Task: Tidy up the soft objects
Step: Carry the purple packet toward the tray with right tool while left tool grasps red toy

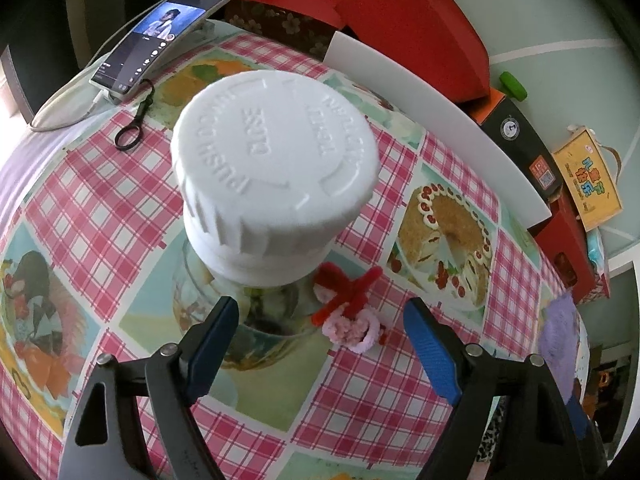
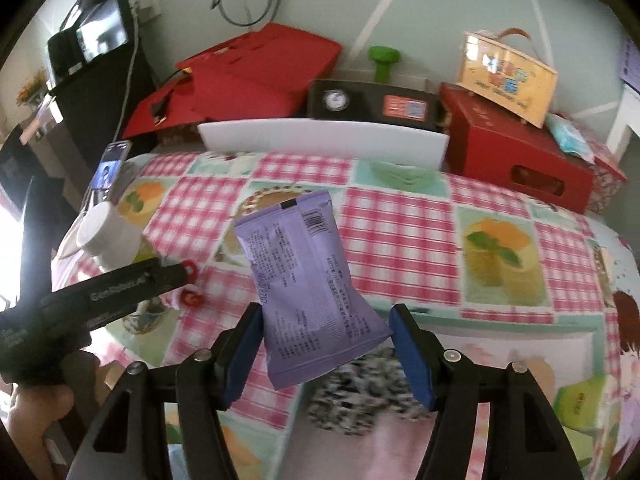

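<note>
Purple packet between right fingers.

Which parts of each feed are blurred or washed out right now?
Left wrist view: the white jar lid up close is soft and overexposed, and the far left edge is blown out. Right wrist view: motion blur smears the checked tablecloth, while the purple packet stays fairly sharp.

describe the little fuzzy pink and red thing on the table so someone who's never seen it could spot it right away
Start at the checked tablecloth and find the jar with the big white lid. Right beside the jar's base, between the left gripper's open blue fingers, lies the pipe-cleaner craft. It is the only fuzzy thing there: a pale pink loop topped with crossed red strands.
</note>
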`<state>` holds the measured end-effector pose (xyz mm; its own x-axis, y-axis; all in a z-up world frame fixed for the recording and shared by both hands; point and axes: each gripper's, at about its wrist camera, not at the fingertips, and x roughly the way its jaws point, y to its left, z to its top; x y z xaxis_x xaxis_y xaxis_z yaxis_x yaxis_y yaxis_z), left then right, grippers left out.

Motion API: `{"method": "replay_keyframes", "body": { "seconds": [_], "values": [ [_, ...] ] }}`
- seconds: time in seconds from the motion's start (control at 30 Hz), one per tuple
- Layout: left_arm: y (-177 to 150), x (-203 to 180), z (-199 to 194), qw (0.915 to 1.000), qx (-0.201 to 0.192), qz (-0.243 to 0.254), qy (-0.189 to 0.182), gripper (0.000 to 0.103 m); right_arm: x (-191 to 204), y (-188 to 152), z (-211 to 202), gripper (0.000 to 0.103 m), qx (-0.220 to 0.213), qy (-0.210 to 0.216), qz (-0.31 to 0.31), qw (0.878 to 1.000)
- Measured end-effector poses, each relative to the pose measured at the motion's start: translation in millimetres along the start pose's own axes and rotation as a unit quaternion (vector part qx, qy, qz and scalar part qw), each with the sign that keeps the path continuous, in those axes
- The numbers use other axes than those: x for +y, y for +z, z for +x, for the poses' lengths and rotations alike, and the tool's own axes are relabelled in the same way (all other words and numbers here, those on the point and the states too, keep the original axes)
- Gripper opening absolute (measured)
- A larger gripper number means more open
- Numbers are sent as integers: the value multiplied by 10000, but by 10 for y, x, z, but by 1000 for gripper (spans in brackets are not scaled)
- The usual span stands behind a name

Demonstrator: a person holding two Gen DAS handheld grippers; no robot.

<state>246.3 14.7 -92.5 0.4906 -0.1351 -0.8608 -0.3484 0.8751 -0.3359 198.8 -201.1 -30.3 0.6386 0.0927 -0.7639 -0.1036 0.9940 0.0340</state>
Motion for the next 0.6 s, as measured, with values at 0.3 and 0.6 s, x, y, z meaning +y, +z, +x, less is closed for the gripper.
{"method": "replay_keyframes", "body": {
  "seconds": [0.3,0.6],
  "values": [
    [-21,-59,137,9999,-27,19,150,85,-236,-34,-46,67,17,-81,249,9997],
    [-75,-250,217,9977,-180,336,558,73,-235,-49,-60,67,37,-78,238,9997]
  ]
}}
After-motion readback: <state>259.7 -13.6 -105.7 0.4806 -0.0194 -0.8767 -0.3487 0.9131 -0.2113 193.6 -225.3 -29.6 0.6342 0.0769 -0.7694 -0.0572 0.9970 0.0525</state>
